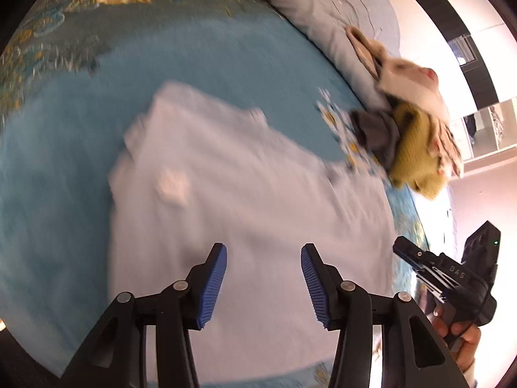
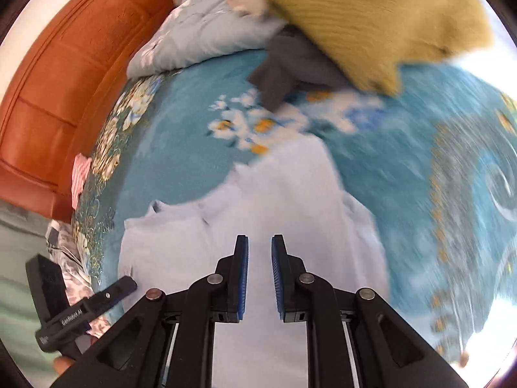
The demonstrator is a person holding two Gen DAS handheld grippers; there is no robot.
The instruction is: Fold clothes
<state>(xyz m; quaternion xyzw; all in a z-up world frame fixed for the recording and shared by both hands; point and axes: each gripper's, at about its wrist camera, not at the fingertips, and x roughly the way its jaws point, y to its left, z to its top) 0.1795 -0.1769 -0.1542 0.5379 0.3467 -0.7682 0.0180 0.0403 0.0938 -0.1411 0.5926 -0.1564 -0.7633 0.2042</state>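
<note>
My left gripper (image 1: 263, 283) hangs over the pale blue-white folded garment (image 1: 245, 194) with its 2 blue ribbed pads (image 1: 213, 286) set well apart and nothing between them. My right gripper (image 2: 260, 276) hangs over the same garment, its jaws narrow with a slim gap, gripping no cloth. The garment lies flat on the teal floral bedspread (image 2: 404, 161). Beyond the garment's far edge sits a heap: an olive knitted sweater (image 2: 371, 22) on a dark grey cloth (image 2: 290, 64).

Motion blur smears the pale shirt (image 1: 245, 194) and bedspread (image 2: 436, 168).
</note>
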